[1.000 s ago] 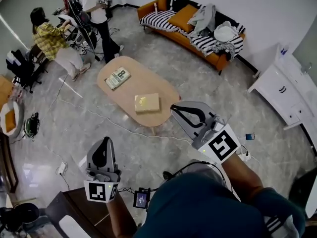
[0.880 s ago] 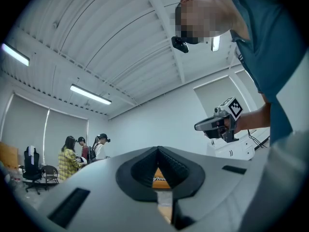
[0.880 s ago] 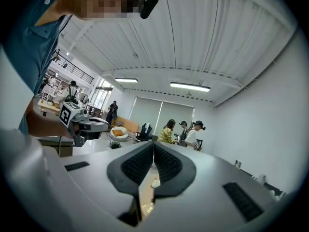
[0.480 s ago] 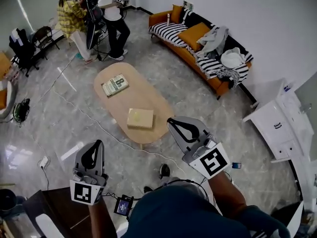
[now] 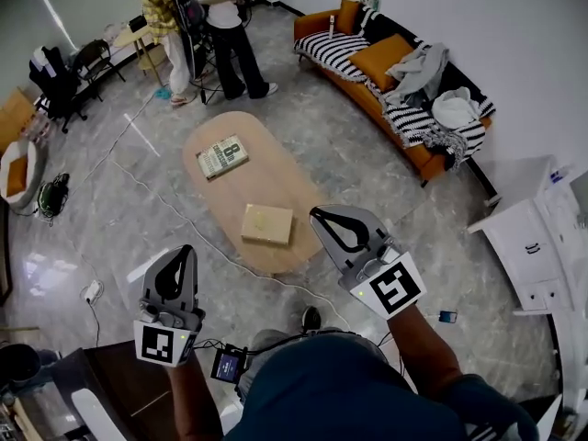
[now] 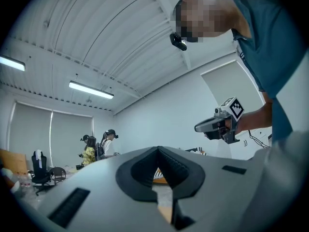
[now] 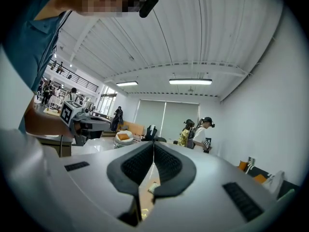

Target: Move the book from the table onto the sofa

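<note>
Book (image 5: 221,156) lies on oval table (image 5: 276,175), orange sofa (image 5: 310,28) well apart

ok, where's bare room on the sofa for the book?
Best patch: the flat striped throw at the far end of the sofa, between the armrest and the big orange cushion. The near end is crowded: grey garment, white bundle. Only a thin front seat edge is bare.

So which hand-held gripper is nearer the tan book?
Right. The right hand-held gripper sits just right of the tan book; the left hand-held gripper hangs farther off to its lower left.
</note>
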`<state>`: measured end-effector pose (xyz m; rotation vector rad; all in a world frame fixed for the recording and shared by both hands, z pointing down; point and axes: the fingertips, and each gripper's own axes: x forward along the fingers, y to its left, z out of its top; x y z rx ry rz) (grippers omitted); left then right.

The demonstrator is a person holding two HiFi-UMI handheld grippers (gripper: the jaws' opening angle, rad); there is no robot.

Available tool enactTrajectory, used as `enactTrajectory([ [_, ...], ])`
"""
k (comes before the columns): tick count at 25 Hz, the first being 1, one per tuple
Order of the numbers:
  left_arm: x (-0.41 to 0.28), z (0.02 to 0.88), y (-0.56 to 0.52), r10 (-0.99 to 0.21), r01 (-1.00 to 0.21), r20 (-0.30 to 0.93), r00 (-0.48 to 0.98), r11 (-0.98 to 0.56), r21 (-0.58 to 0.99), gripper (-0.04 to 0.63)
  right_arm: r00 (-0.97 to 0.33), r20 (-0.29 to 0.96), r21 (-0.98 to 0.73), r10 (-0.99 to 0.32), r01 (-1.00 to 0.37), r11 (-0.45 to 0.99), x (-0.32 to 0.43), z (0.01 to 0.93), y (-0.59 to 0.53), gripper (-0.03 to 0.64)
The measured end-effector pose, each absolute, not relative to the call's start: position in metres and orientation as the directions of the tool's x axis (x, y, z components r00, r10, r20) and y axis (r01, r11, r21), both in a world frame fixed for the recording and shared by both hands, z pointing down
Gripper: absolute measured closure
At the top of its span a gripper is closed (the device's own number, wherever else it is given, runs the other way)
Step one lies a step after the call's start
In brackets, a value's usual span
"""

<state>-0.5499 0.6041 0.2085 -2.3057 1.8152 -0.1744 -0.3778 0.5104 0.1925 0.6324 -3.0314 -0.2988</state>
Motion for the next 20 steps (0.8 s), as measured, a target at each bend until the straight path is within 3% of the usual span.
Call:
enactTrajectory([
  [20,-0.621,0.239,0.492,-0.94,-0.927,-0.014,0.342,-0.335,-0.17,0.591,-0.873,0.046,0.2,-0.485,-0.468,0.861,-0.448,0.224,0.415,0.601],
])
